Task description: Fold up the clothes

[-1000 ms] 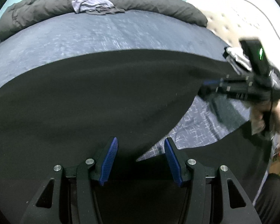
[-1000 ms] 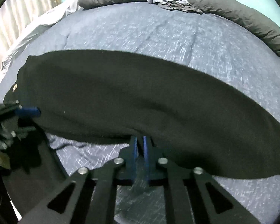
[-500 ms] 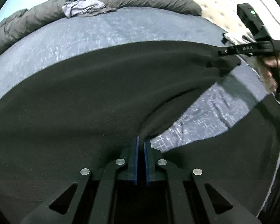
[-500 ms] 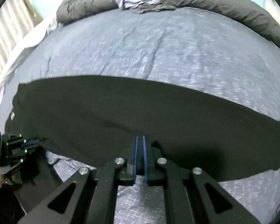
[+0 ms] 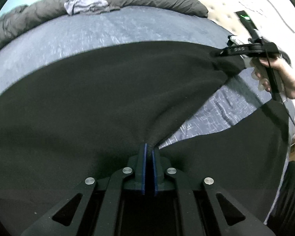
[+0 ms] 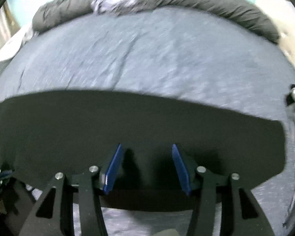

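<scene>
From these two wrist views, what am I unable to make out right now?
- Kind of black garment: both views show only a flat dark sheet; sleeves or collar not visible.
- Left gripper in the right wrist view: cut off by the left edge.
- Crumpled grey cloth on the dark rolled duvet: motion-blurred in the right wrist view.
- Right gripper fingertips in the left wrist view: hidden against the dark fabric.

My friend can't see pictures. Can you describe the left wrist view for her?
The left tool is shut on a black garment spread over a blue-grey bed. At right, a hand holds the right tool at the garment's far edge.
</scene>
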